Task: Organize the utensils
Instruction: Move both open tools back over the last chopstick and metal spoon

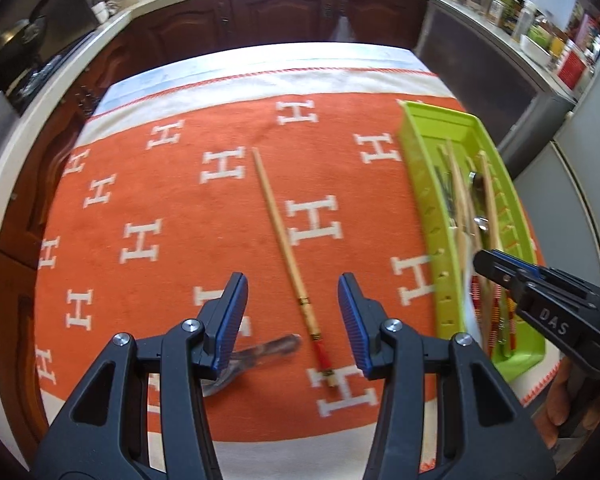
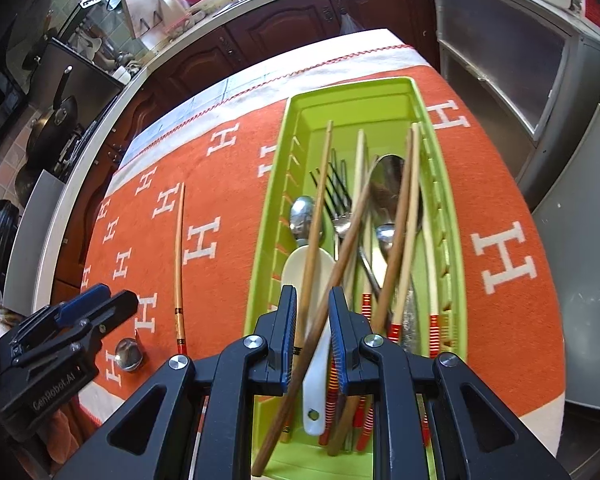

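A bamboo chopstick (image 1: 288, 268) with a red-banded end lay on the orange cloth (image 1: 140, 184), just beside a metal spoon (image 1: 256, 356). The left gripper (image 1: 292, 320) hung released above it. The right gripper (image 2: 310, 340), over the green tray (image 2: 260, 280), clenched a brown chopstick (image 2: 332, 272).
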